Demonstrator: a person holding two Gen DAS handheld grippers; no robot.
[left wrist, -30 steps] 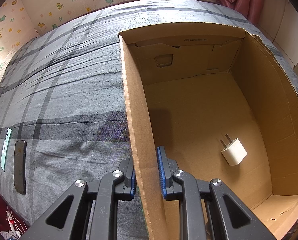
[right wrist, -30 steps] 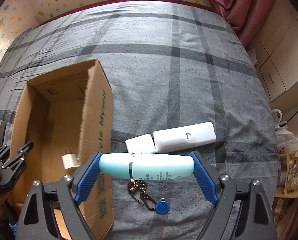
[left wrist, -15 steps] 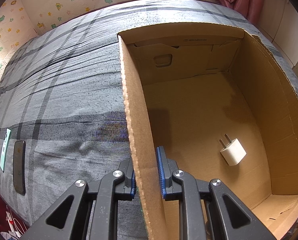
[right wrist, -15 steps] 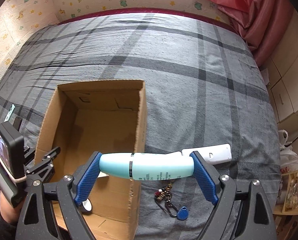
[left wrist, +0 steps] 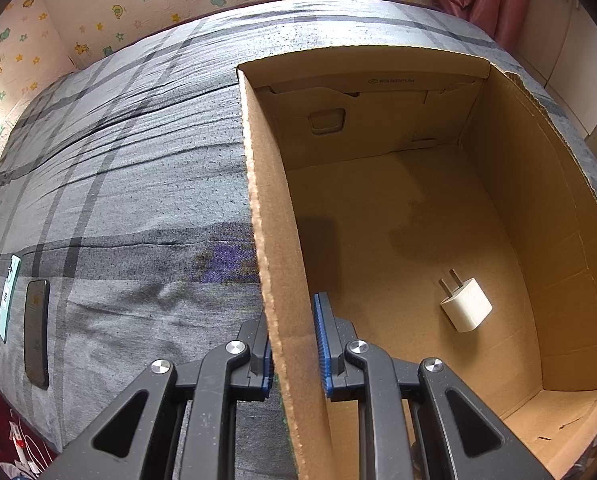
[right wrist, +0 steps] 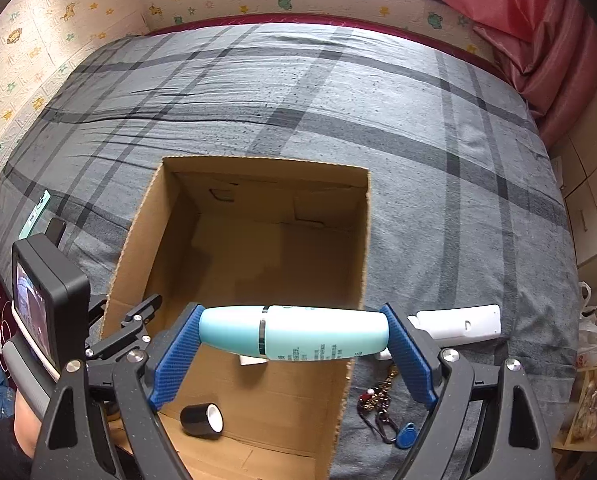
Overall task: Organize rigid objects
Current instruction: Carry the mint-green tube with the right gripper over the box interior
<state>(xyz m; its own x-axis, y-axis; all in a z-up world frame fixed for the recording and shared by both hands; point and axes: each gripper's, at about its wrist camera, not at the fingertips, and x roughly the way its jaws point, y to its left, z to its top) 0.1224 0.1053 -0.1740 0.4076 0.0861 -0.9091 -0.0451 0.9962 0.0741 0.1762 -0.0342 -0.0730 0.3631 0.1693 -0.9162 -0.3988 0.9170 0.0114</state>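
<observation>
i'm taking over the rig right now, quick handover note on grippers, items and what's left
Left gripper: jaws clamped on the left wall of the cardboard box, steadying it.
Right gripper: gripping the teal bottle end to end, above the box's near right corner.
Done: white charger and black tape roll lie in the box.
Left: release the bottle into the box, then collect the white remote and keys with blue fob from the bedspread right of the box.

A grey plaid bedspread (right wrist: 398, 128) covers the bed. Cartoon-animal wallpaper (right wrist: 50, 40) lines the walls, and a pink curtain (right wrist: 538, 32) hangs in the far right corner. A dark phone (left wrist: 36, 332) lies near the bed's left edge.
</observation>
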